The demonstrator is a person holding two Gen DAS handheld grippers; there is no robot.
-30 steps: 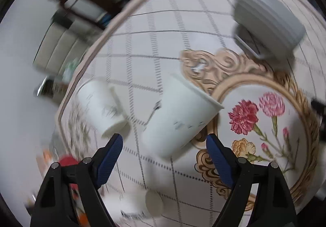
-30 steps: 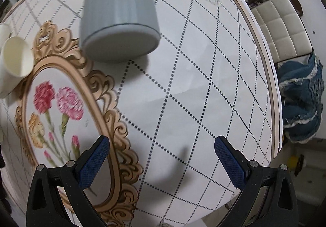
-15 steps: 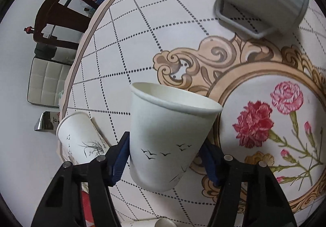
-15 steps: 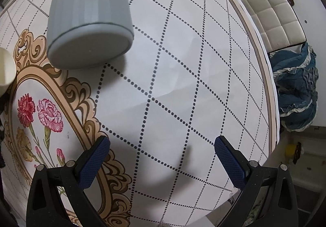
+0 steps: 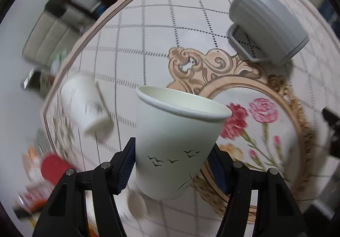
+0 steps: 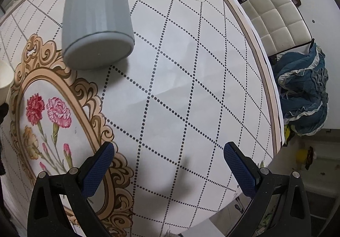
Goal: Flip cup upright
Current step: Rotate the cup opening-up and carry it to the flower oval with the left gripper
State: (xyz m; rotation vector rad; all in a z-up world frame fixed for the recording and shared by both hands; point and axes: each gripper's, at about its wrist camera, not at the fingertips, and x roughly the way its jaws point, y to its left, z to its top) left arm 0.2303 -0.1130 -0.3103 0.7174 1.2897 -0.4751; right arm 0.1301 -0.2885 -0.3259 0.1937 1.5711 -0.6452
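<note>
Home dining room, round floral-cloth table (image 6: 191,88), padded chair (image 6: 276,18)

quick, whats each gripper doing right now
Left gripper: closed on the white paper cup, rim up.
Right gripper: open, holding nothing, above the table.

A round table with a dotted-grid, floral-medallion cloth (image 6: 191,92) carries a ribbed grey handled mug (image 6: 96,24), upside down. A second white paper cup (image 5: 85,105) sits inverted near the table edge. A cream tufted chair (image 6: 276,18) stands beside crumpled blue fabric (image 6: 303,92).
</note>
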